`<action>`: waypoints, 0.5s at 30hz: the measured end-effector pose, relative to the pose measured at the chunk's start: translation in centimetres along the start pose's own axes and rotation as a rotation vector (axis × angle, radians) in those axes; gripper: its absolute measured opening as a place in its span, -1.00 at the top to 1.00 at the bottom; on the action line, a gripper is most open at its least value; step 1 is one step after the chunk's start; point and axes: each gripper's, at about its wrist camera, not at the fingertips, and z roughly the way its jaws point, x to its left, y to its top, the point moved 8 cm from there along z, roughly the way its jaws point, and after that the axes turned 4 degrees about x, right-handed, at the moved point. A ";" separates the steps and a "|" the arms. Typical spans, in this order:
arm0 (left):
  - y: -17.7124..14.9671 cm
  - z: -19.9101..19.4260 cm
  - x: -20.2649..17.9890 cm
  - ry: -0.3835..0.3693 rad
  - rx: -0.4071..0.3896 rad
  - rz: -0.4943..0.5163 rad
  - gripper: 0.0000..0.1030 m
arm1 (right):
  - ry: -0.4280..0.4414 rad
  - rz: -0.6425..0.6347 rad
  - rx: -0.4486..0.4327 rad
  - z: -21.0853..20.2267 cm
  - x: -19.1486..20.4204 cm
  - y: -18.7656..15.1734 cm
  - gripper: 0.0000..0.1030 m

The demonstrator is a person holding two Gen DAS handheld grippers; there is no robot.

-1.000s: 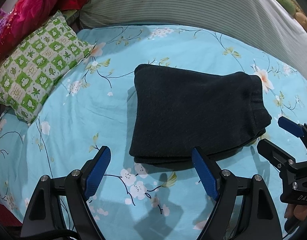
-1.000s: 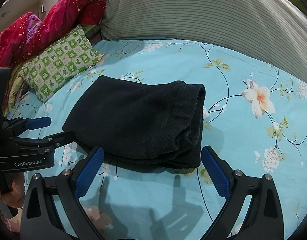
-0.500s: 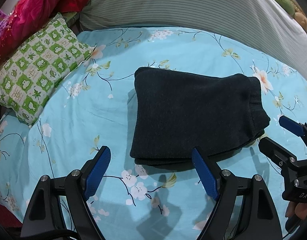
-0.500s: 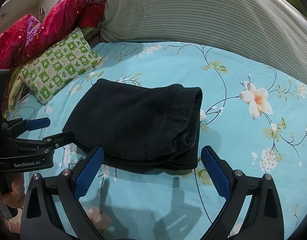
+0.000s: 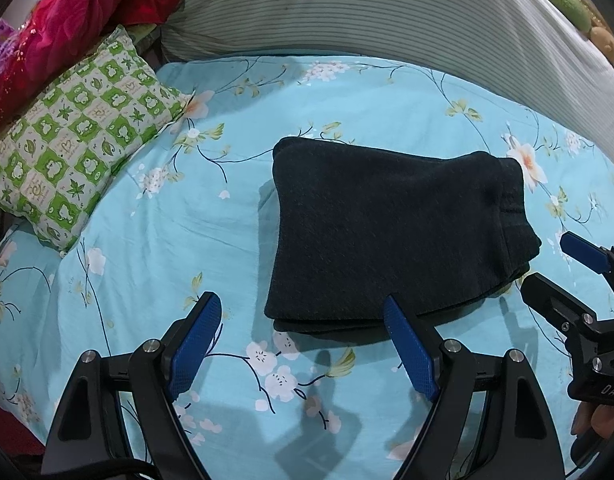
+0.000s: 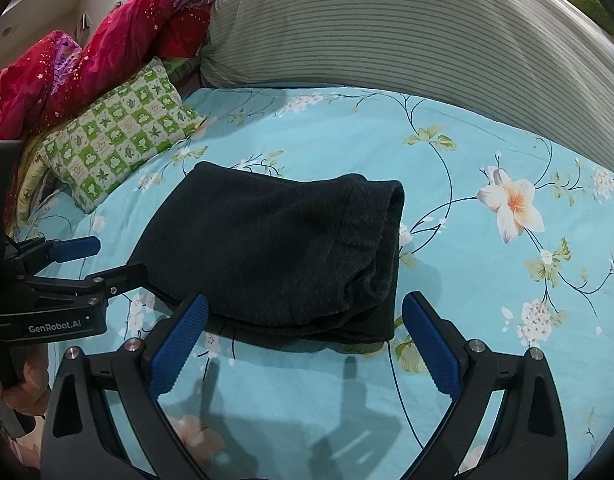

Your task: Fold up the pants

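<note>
Folded pants (image 5: 391, 236) lie on the bed (image 5: 155, 240); left tool (image 5: 303, 344) and right tool (image 6: 305, 342) released, apparently clear of cloth.

Pants (image 5: 391, 236): dark matt knit cloth, slightly fuzzy. Bedsheet (image 5: 347, 104): smooth floral cotton-like cloth. Left gripper (image 5: 303, 344): black plastic, ribbed blue pads (image 5: 195, 344), shiny metal screws.
</note>
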 end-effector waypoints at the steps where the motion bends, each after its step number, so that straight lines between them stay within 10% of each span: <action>1: 0.0 -0.1 0.0 -0.002 0.000 0.000 -0.63 | 0.001 0.001 -0.001 0.0 0.0 0.1 -0.90; 15: 0.4 -0.7 -0.1 -0.001 -0.021 -0.004 -0.63 | 0.002 0.005 -0.003 -0.2 0.1 0.5 -0.90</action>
